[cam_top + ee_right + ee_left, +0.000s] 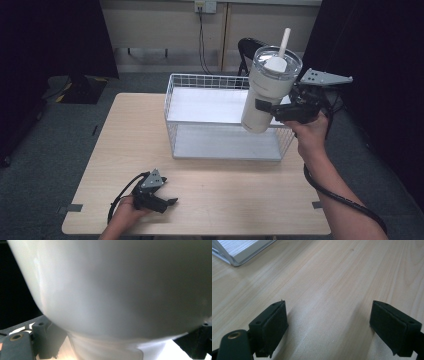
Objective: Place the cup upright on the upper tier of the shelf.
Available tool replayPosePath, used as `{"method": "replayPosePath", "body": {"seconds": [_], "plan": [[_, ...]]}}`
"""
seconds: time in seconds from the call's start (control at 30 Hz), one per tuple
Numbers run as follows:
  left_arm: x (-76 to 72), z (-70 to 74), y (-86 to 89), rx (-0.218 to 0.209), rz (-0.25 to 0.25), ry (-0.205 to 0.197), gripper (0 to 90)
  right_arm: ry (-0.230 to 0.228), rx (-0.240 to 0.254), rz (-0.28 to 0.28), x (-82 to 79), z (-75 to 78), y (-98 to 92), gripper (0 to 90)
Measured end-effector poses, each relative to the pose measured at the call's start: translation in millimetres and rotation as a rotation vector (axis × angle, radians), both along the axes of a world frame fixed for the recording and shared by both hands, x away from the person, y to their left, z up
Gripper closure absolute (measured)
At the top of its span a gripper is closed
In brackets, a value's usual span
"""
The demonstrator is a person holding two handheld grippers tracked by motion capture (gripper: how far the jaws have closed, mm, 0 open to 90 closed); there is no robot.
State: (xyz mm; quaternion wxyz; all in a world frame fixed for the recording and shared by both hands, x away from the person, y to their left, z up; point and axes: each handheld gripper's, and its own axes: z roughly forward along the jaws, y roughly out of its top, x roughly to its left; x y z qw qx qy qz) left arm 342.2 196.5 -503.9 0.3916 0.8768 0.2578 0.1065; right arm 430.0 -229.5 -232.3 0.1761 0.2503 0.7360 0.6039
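Your left gripper (167,202) rests low on the pale wooden table (225,195) near its front edge, jaws spread wide with nothing between them. In the left gripper view the black pads (275,327) look flat, matte and slightly grippy, and bare wood grain runs between them.

Further right, at the back of the table, stands a white wire rack (220,120). It has two flat, smooth shelves and thin mesh walls. It looks rigid but light, so a knock could shove it.

Right of that, your right gripper (267,107) holds a white tumbler (265,92) in the air above the rack's right end. The jaws are clamped across its body about halfway down. The cup tilts a little, its base toward the rack. It is a tall, rounded, tapering vessel with a clear lid (277,60) and a pale straw (284,42) standing up through it.

Its wall looks smooth, hard and glossy, so expect it to be slippery against the pads. It will not give under pressure, and squeezing harder buys little. I cannot tell whether it holds liquid; if it does, it will feel top-heavy. Judging by the taper, gripping the wider upper body is safest. Leave the straw and lid alone, as both look loose and light.
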Motion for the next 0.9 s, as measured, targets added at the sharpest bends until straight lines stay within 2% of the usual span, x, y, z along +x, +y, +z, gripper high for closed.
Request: {"method": "replayPosePath", "body": {"seconds": [0.33,0.5,0.9], "plan": [[0.1,-0.1,0.0,-0.002,0.000,-0.001,14.0,-0.004,0.002,-0.023,13.2,2.2,2.4,10.2],[0.0,0.0,0.0,0.000,0.000,0.000,14.0,-0.008,-0.014,-0.041,19.6,2.2,4.8,10.2],[0.0,0.0,0.0,0.000,0.000,0.000,14.0,-0.007,-0.002,-0.068,29.4,2.2,5.2,10.2]]}}
